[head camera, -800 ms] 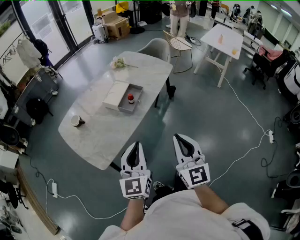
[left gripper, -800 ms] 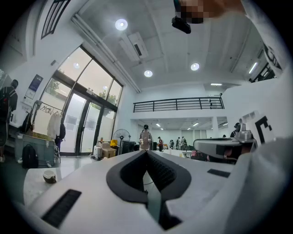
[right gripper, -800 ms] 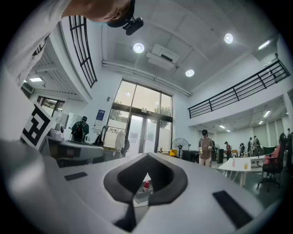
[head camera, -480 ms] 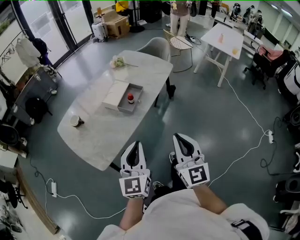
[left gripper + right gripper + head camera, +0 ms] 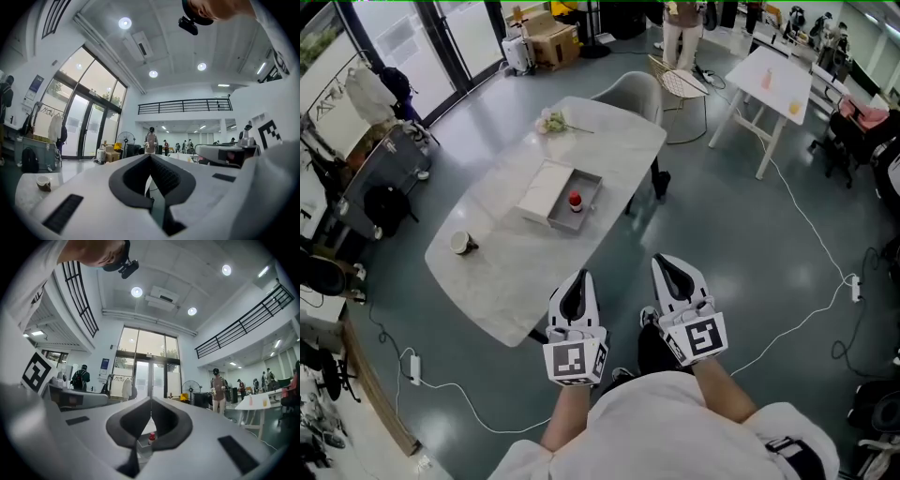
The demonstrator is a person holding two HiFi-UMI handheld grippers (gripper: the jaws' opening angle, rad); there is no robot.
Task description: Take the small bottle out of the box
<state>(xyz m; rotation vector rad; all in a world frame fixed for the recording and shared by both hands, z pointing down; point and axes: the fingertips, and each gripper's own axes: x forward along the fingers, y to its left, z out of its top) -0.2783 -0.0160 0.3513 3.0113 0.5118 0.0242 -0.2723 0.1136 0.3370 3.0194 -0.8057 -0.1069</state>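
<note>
We see a large white marble worktop (image 5: pixel 502 281) standing on a grey floor, with a grey chair (image 5: pixel 630 94) at its far end. Well beyond it, on the floor by the glass doors, sits an open cardboard carton (image 5: pixel 553 42); we cannot tell what is in it.

Near the middle of the worktop lies a shallow grey box (image 5: pixel 588 186), open at the top. A flat white lid (image 5: pixel 541 190) lies alongside it, touching its left side. The only thing we can see in the box is the small bottle.

Our two claws are held close to the body, low in the head view and well apart from the box. The left claw (image 5: pixel 577 281) is just off the worktop's near edge, its jaws together with nothing between them. The right claw (image 5: pixel 666 267) is over the floor beside it, its jaws also pressed together and empty.

A spray of pale flowers (image 5: pixel 551 122) lies at the worktop's far end. A small cup (image 5: pixel 461 244) stands alone toward the worktop's left edge; its inside looks dark, and we cannot tell what it holds.

The small bottle (image 5: pixel 575 200), red-capped, stands upright inside the box; the right gripper view shows it through the gap below the closed jaw tips.
</note>
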